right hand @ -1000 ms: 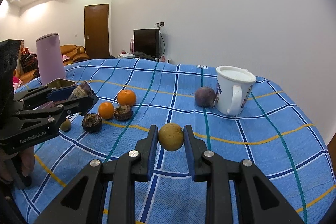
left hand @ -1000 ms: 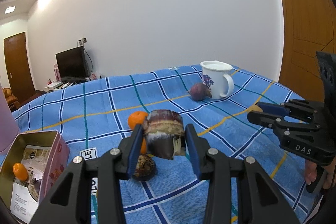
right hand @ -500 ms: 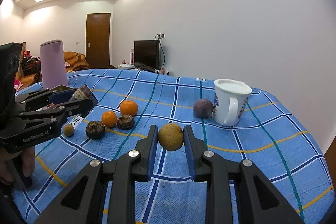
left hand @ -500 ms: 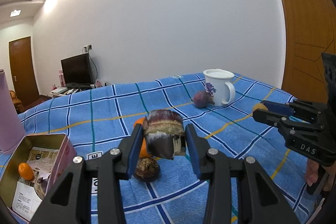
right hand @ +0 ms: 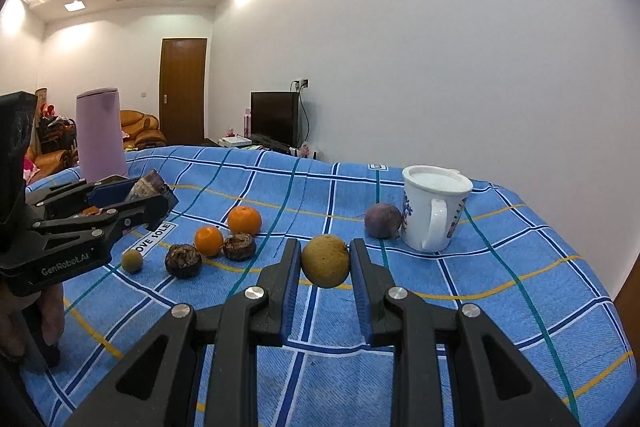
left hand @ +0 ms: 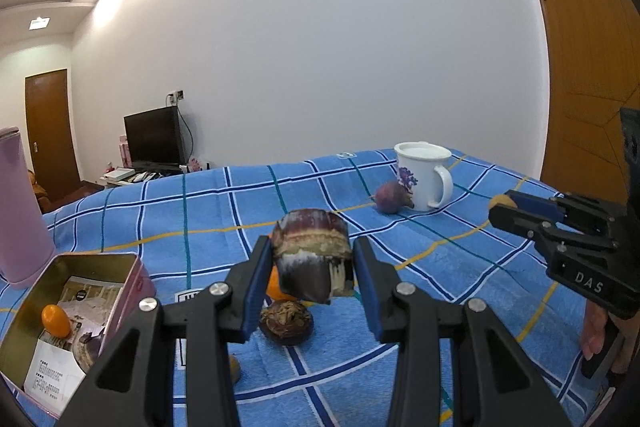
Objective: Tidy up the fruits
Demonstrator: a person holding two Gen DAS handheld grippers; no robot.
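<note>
Over the blue checked cloth [right hand: 480, 307], both fingers pairs clamp fruit.

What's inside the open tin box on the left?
The tin box holds one small orange fruit lying on printed paper. Its near corner is cut off by the picture's edge, so anything there is unseen.

Mug [right hand: 434, 207] right of oranges [right hand: 244, 220]

Left gripper [left hand: 313, 269]: black plastic frame, blue-lined fingers [left hand: 256, 275], silver screws, white "GenRobot.AI" lettering. Right gripper [right hand: 325, 261]: same black build, white "DAS" marking.
</note>
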